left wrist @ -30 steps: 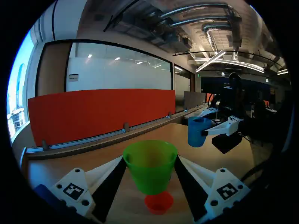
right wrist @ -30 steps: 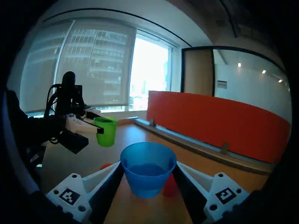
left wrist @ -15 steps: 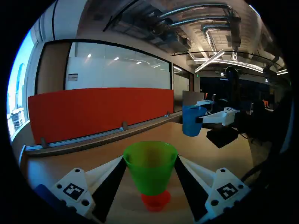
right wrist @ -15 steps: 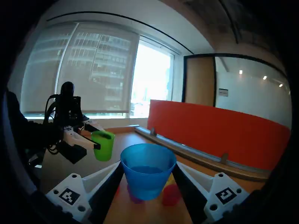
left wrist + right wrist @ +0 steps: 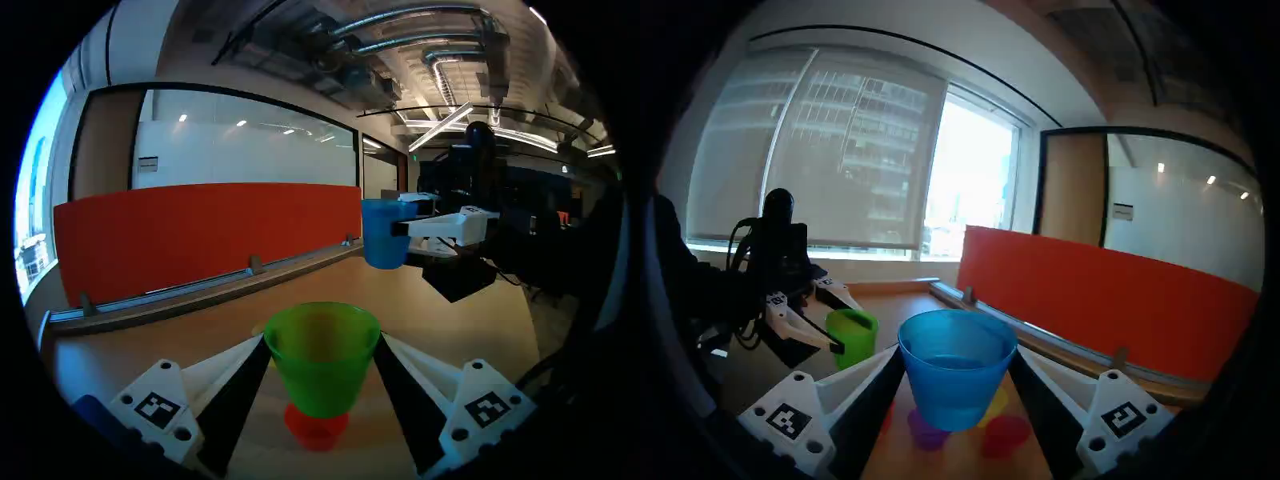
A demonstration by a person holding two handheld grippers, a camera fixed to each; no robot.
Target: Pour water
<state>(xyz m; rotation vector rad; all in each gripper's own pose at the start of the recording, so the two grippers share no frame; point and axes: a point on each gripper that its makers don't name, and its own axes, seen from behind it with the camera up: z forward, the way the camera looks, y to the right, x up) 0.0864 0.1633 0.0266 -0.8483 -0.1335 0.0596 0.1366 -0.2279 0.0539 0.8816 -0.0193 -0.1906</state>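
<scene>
My left gripper (image 5: 322, 364) is shut on a green cup (image 5: 322, 354), held upright above the wooden table (image 5: 448, 320). In the left gripper view the right gripper (image 5: 398, 228) hangs higher up at the right, holding a blue cup (image 5: 384, 232). In the right gripper view my right gripper (image 5: 958, 376) is shut on that blue cup (image 5: 957, 366), which has water in it. The same view shows the left gripper (image 5: 836, 340) lower at the left with the green cup (image 5: 850, 336).
Small coloured cups stand on the table below: a red one (image 5: 316, 424) under the green cup, and purple (image 5: 926, 430), yellow (image 5: 996, 404) and red (image 5: 1004, 434) ones under the blue cup. An orange divider (image 5: 200, 232) runs along the table's far edge. A person's dark sleeve (image 5: 688, 296) shows at left.
The right gripper has risen with the blue cup and come closer toward the left gripper. The green cup now sits lower relative to the blue one.
</scene>
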